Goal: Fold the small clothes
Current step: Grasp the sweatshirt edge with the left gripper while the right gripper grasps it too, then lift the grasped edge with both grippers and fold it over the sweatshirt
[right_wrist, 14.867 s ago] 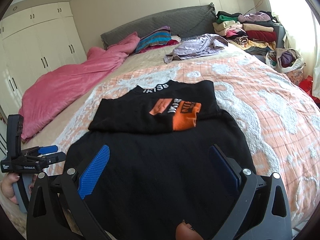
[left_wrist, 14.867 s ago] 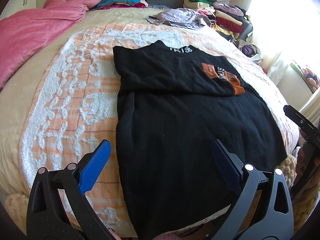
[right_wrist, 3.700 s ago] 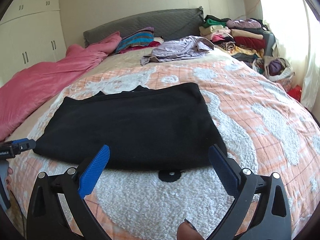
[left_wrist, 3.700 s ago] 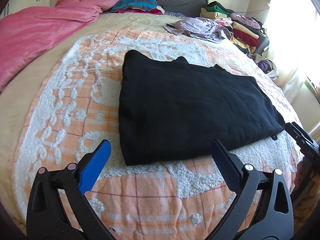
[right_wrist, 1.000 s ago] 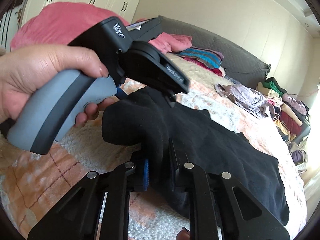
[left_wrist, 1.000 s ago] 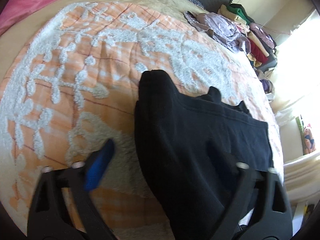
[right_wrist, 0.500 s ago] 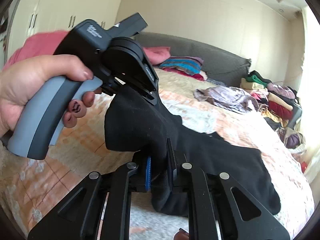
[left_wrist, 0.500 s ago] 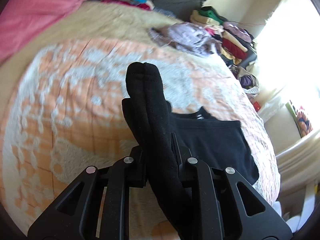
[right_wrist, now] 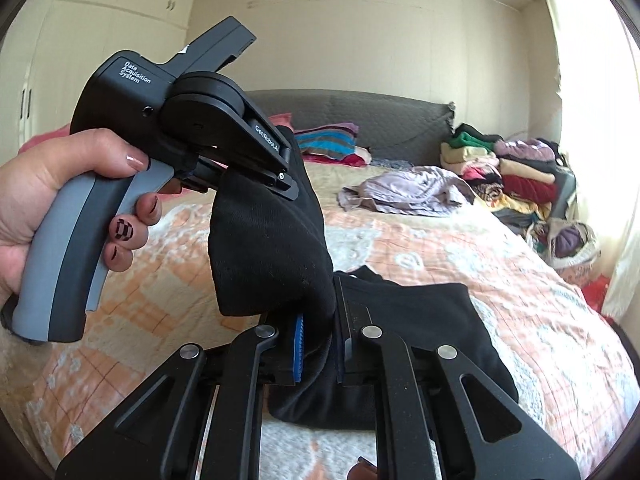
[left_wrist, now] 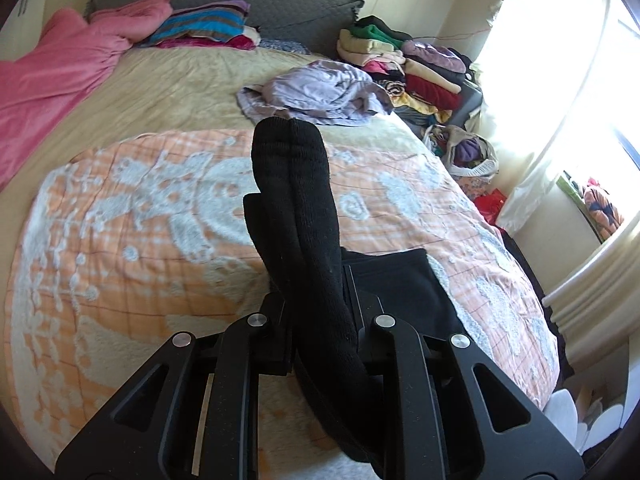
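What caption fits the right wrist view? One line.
Both grippers, right and left, lift the folded black garment off the bed.

Soft knit cloth clamped in matt black plastic

You hold a black knit garment (left_wrist: 304, 240), matt and finely ribbed, in each hand-held gripper: the left (left_wrist: 318, 320) and right (right_wrist: 320, 344) are matt black plastic with shiny metal pivot pins, the right showing a ridged blue pad (right_wrist: 298, 350). Under it lies a tufted, fuzzy orange-and-white bedspread (left_wrist: 120, 220).
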A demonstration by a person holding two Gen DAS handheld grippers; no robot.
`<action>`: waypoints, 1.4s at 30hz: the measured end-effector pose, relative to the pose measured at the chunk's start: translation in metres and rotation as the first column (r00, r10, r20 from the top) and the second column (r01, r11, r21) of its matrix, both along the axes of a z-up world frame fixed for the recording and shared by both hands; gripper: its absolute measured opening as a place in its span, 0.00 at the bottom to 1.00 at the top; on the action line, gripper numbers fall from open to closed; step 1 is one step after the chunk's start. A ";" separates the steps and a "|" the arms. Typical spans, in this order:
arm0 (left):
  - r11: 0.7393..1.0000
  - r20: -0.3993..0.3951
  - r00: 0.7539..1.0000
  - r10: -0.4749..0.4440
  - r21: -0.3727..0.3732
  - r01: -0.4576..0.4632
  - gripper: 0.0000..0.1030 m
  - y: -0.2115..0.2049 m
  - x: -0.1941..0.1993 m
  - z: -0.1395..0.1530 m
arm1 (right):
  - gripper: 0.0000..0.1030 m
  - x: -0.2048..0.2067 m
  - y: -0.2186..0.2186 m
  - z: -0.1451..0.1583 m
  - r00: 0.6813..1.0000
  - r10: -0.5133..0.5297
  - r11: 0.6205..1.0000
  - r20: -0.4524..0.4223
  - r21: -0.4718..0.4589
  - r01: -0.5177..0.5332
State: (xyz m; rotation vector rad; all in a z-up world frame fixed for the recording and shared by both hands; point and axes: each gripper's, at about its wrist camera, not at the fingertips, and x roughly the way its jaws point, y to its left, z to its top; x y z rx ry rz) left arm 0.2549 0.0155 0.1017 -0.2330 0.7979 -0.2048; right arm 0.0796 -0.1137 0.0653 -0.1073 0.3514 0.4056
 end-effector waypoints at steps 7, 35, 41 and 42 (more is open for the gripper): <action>0.999 -0.005 1.000 -0.030 0.022 0.030 0.11 -0.034 0.009 0.001 | 0.09 0.005 -0.031 -0.001 0.998 -0.044 0.996 -0.044 0.076 0.048; 0.985 -0.220 0.969 -0.115 0.097 0.139 0.27 -0.169 0.085 -0.083 | 0.09 0.047 -0.142 -0.068 0.851 -0.037 0.821 -0.524 0.470 0.325; 0.989 -0.274 0.954 -0.122 0.049 0.141 0.58 -0.175 0.102 -0.105 | 0.12 0.057 -0.163 -0.088 0.801 0.040 0.741 -0.597 0.555 0.377; 0.989 -0.277 0.952 -0.134 0.024 0.146 0.64 -0.174 0.103 -0.106 | 0.14 0.058 -0.168 -0.092 0.791 0.054 0.723 -0.609 0.570 0.390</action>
